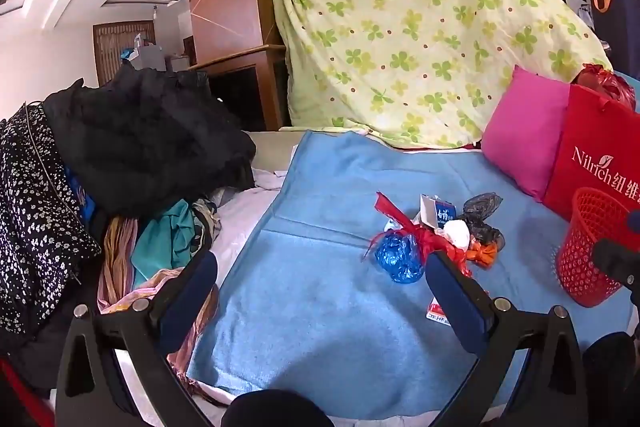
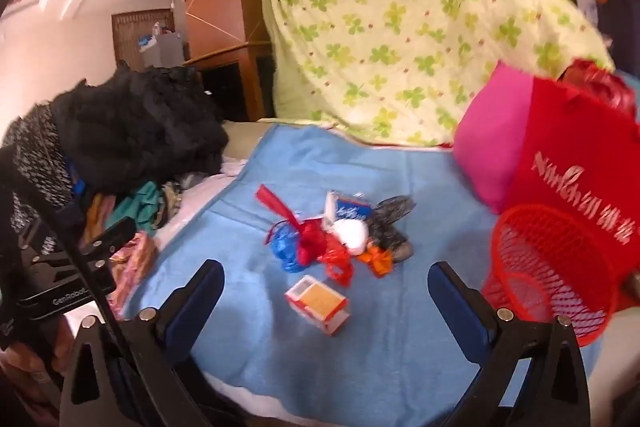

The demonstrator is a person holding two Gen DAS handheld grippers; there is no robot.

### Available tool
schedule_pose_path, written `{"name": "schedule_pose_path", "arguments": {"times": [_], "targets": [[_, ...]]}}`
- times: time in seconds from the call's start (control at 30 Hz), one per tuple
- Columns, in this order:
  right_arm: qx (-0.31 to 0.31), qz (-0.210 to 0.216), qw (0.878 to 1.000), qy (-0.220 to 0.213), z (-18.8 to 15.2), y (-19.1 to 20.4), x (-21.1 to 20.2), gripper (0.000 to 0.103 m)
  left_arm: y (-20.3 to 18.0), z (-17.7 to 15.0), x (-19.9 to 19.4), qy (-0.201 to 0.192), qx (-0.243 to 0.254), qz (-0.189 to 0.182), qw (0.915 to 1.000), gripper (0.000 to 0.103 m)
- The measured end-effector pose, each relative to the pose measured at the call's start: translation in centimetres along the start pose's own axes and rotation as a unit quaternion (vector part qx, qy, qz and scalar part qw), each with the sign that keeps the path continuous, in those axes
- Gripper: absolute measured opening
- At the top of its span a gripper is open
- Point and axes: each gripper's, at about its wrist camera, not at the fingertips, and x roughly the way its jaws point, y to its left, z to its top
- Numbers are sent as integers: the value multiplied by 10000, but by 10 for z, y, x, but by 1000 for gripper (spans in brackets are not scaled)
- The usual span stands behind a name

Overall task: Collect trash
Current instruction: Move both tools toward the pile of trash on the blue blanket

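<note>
Right wrist view: right gripper (image 2: pixel 324 303) and left gripper (image 1: pixel 320 291) gape wide, empty. The small orange-and-white cardboard box (image 2: pixel 318 303) lies nearest on the blue towel (image 2: pixel 400 367), left of the red mesh plastic basket (image 2: pixel 560 267); likely light, crushable, best pinched across its flat faces.

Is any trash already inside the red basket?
No, in the right wrist view the red basket looks empty, and the trash pile lies on the blue blanket.
</note>
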Motion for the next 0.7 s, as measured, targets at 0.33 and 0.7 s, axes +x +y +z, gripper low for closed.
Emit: {"name": "schedule_pose_path", "arguments": {"times": [0.33, 0.7], "targets": [[-106, -74, 9999, -49, 0, 14, -21, 103, 2, 1, -14, -65, 34, -4, 10000, 103], [-345, -516, 9980, -114, -4, 19, -29, 103, -7, -4, -18, -43, 211, -138, 9997, 103]]}}
